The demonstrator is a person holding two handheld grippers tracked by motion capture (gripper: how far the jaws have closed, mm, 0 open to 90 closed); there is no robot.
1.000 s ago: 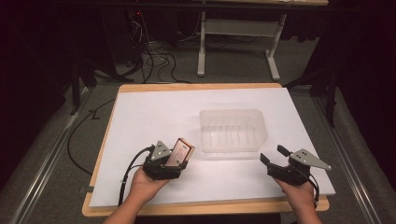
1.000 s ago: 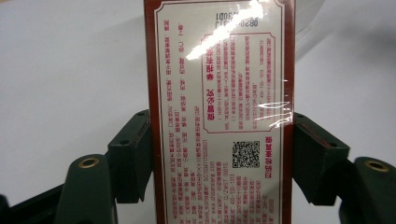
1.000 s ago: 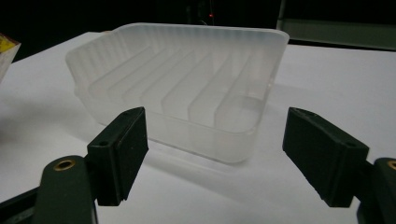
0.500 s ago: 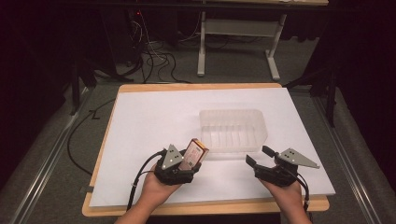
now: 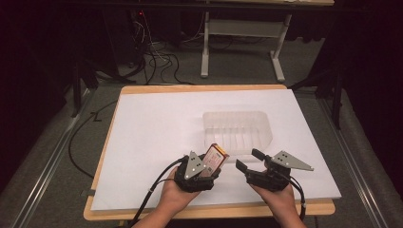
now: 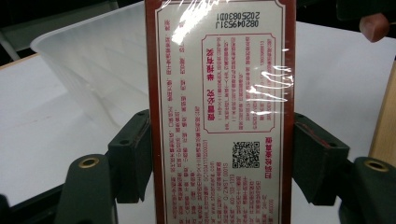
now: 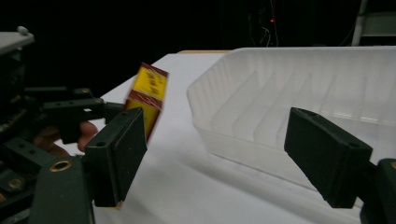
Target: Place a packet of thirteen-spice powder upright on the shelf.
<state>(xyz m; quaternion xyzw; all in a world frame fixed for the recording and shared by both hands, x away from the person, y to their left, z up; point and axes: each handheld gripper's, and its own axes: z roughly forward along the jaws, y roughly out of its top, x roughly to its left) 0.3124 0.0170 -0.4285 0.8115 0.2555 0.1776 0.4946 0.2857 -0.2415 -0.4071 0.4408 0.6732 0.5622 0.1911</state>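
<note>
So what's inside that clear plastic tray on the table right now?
Nothing shows inside the clear plastic tray: only its ribbed floor. In the left gripper view, the red-and-yellow box held in the left gripper covers part of the tray, so that part stays unseen.

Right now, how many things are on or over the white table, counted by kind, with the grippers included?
Grippers: 2, left gripper and right gripper
Red and yellow box: 1, clamped in the left gripper
Clear plastic tray: 1, on the table
Total: 4
</note>
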